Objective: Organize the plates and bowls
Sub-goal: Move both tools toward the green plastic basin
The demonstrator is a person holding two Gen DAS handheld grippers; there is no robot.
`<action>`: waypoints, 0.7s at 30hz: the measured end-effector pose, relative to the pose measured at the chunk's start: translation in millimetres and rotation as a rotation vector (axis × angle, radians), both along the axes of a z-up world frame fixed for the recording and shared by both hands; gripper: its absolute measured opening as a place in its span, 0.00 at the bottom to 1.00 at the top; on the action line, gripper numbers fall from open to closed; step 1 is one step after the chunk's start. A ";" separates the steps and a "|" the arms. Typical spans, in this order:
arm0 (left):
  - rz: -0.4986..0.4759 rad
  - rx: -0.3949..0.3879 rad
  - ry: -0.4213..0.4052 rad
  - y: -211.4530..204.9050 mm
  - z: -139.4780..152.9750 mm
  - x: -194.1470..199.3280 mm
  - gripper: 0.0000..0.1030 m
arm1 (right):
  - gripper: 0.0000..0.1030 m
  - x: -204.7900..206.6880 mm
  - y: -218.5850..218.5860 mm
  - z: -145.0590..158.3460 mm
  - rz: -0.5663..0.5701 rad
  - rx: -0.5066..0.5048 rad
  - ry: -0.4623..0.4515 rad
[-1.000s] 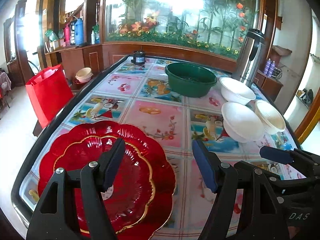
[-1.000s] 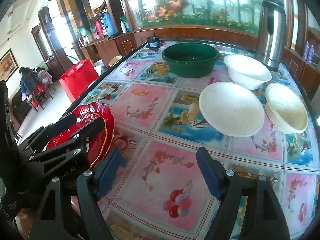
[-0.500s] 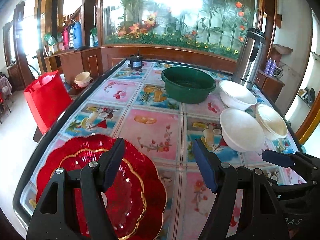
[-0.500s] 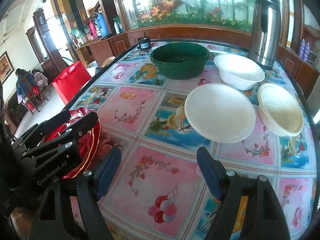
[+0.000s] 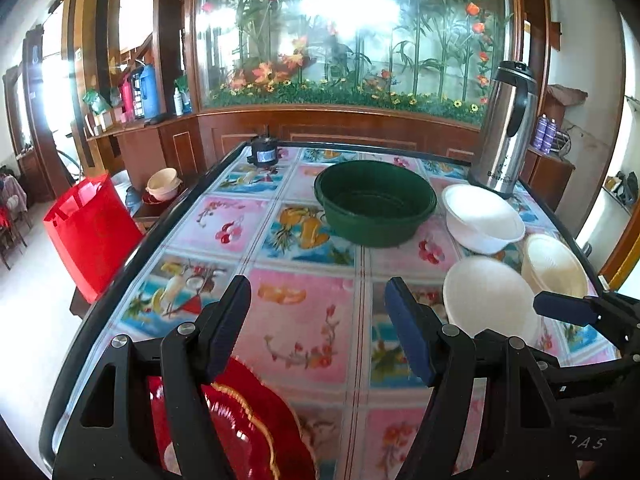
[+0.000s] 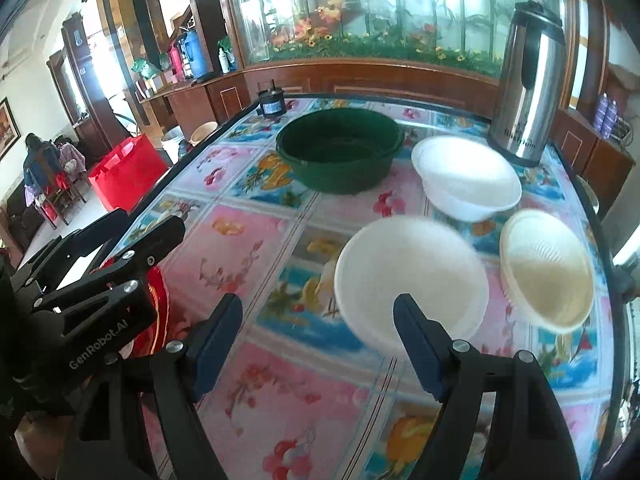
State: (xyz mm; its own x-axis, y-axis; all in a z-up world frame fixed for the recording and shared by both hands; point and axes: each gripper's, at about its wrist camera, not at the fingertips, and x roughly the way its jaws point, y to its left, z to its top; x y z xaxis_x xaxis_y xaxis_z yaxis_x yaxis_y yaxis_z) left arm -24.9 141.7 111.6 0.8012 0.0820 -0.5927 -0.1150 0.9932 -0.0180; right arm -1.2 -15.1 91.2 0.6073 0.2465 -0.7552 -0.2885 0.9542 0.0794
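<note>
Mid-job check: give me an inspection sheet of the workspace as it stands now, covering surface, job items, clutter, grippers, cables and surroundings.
Surface: table with a fruit-and-flower print, black rim.
Job's things: red plate at the near left edge; green basin; white bowl; white plate; cream ribbed bowl. All sit apart.
Clutter: steel thermos and small black pot at the far end.
Grippers: left gripper open, above the table; right gripper open, empty.
Cables: nothing seen.
Surroundings: red bag on the floor; flower mural behind.
</note>
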 end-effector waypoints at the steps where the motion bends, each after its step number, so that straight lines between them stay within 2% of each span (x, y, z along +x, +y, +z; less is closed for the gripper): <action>1: -0.001 -0.002 0.000 -0.4 0.9 3.9 0.68 | 0.76 3.9 -0.4 1.4 0.000 -0.004 -0.002; 12: 0.000 0.026 0.023 -6.1 6.5 62.8 0.68 | 0.76 56.9 -12.1 5.9 -0.003 -0.025 0.006; 21: 0.026 -0.047 0.089 2.1 3.1 115.6 0.68 | 0.76 110.9 -26.3 4.8 -0.007 0.070 0.076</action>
